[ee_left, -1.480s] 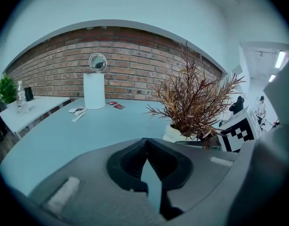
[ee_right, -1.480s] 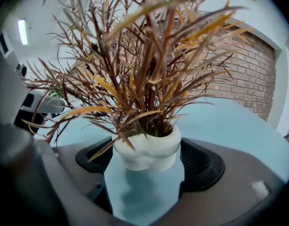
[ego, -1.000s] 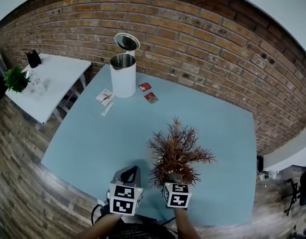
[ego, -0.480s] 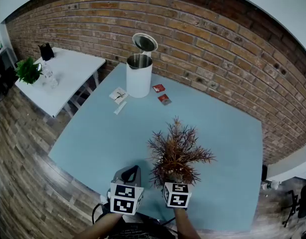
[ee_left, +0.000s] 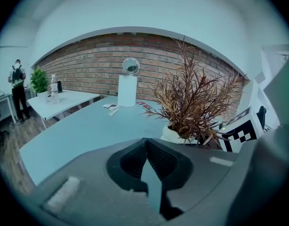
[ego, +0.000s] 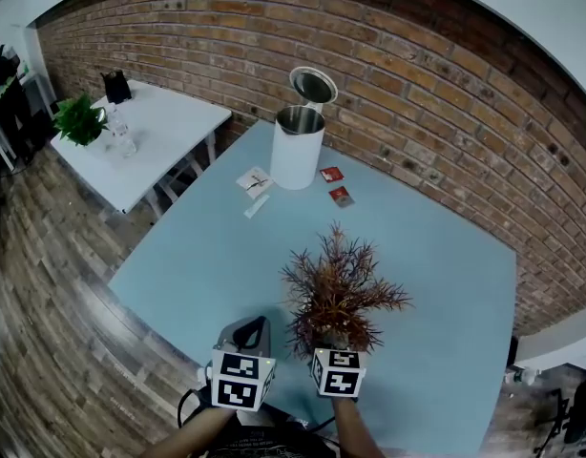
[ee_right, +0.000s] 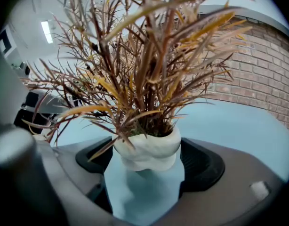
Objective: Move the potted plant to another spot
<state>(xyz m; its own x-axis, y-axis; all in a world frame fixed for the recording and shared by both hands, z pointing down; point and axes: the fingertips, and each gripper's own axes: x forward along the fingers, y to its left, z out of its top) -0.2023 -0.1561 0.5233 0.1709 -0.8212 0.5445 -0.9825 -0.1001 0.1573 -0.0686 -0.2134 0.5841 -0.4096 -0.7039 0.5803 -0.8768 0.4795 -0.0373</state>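
Head view. Left gripper (ego: 247,332) and right gripper (ego: 333,343) sit side by side over the near edge of the blue table (ego: 198,275). The potted plant (ego: 339,292) stands directly ahead of the right gripper, its base at the jaws, just to the right of the left gripper. Well ahead of both: a white kettle (ego: 298,149) with its lid open and two red packets (ego: 336,185).

Left gripper view. Left gripper (ee_left: 145,147): jaw tips pressed together, nothing between them. Potted plant (ee_left: 194,102) is close on its right, kettle (ee_left: 127,89) far ahead. A person (ee_left: 17,91) stands far off to the left.

Right gripper view. Right gripper (ee_right: 147,163): jaws spread to the pot's width, one against each side of the white pot (ee_right: 147,150). Brown leaves (ee_right: 144,69) rise above the jaws. Cannot tell whether the pot's base clears the table.
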